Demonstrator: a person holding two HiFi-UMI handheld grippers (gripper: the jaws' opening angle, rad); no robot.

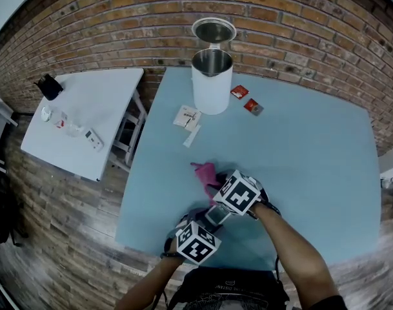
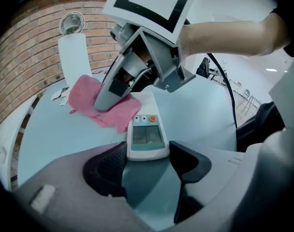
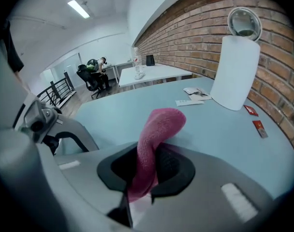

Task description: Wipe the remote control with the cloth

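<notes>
Left gripper fingers clamp remote control. Right gripper fingers pinch pink cloth, just beyond remote control's far end on bench.

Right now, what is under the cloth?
Only table shows beneath the cloth, which the right claw pinches. The remote, in the left claw, is beside it, uncovered. Anything under its folds is hidden.

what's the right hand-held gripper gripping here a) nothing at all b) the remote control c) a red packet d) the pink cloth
d: in the right gripper view the pink cloth is pinched between the jaws of the right hand-held gripper, while the remote control sits clamped in the left hand-held gripper.
</notes>
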